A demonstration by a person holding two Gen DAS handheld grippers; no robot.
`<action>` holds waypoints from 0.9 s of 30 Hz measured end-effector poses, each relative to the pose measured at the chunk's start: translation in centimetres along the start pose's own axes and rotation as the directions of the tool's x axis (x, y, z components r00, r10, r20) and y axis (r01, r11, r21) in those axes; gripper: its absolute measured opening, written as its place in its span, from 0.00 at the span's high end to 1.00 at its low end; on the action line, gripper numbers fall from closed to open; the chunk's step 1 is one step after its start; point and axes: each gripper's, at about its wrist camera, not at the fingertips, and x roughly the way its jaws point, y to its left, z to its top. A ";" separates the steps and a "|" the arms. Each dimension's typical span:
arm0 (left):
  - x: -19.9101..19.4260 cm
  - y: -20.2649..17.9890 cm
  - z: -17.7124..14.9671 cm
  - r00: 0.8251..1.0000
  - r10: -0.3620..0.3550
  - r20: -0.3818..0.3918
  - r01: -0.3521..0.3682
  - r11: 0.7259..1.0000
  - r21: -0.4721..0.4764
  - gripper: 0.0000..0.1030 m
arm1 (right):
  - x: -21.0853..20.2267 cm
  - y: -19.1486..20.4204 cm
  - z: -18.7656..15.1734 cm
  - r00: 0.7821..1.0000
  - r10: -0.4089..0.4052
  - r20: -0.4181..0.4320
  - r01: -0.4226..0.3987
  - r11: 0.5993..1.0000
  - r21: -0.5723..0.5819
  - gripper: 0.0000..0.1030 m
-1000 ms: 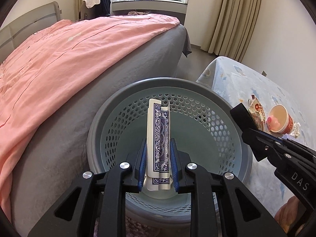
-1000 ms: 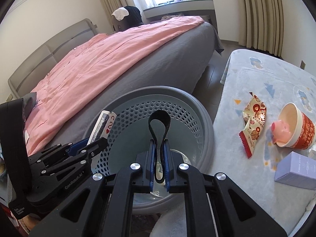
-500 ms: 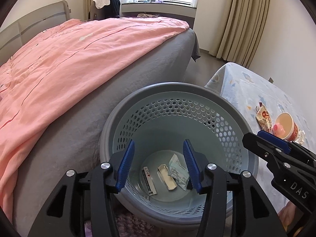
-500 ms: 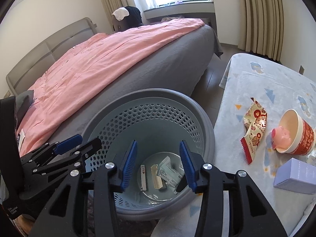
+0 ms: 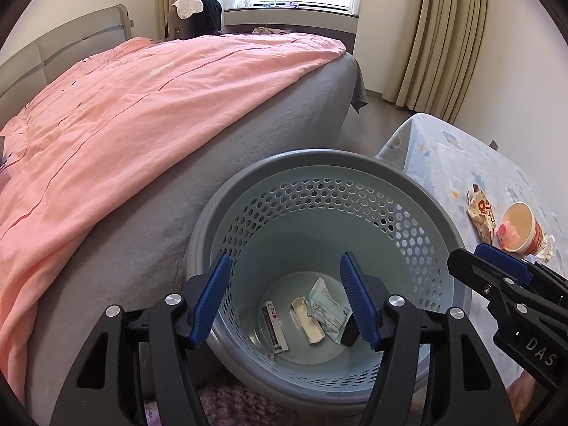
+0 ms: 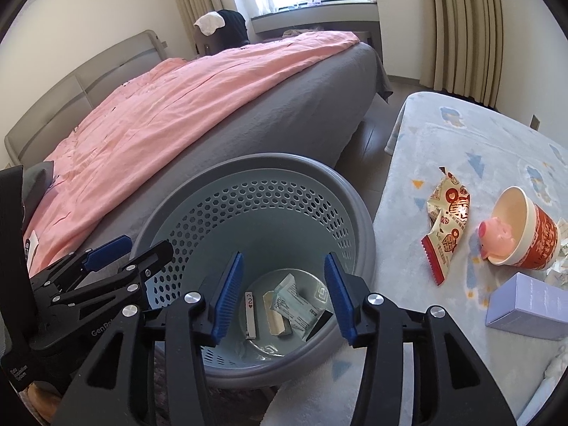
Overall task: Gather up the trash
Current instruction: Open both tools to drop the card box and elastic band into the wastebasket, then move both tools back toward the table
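Observation:
A grey perforated trash basket (image 5: 319,163) stands on the floor between the bed and a low table; it also shows in the right wrist view (image 6: 358,209). At its bottom lie a playing card (image 5: 275,325), a cream wrapper (image 5: 307,323), a pale green packet (image 5: 326,309) and a black strap (image 5: 349,332). My left gripper (image 5: 287,301) is open and empty above the basket. My right gripper (image 6: 282,298) is open and empty above it too. On the table lie a red snack wrapper (image 6: 447,227) and a red paper cup (image 6: 525,230) with a pink pig toy (image 6: 495,236).
A bed with a pink cover (image 5: 124,106) and grey sheet stands left of the basket. The table has a pale blue patterned cloth (image 6: 461,142). A lilac box (image 6: 529,305) lies near the cup. Curtains (image 5: 443,35) and a window are at the back.
Both grippers opened. The playing card fell from the left one and the black strap from the right one into the basket. Both grippers have pulled back a little.

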 end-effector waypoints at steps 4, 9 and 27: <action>0.0 0.1 -0.1 1.000 0.011 0.005 -0.011 1.000 -0.007 0.34 | -0.5 -0.1 -0.2 1.000 -0.013 0.010 0.013 1.000 -0.001 0.45; -0.2 -0.1 -0.2 1.000 0.026 0.011 -0.026 1.000 -0.002 0.32 | -0.9 -0.2 -0.5 1.000 -0.026 0.013 0.026 1.000 0.001 0.42; -1.5 -1.8 -1.0 0.998 0.026 0.058 -0.028 0.999 0.042 0.28 | -4.3 -2.4 -3.7 0.996 -0.087 0.011 0.086 0.994 0.069 0.22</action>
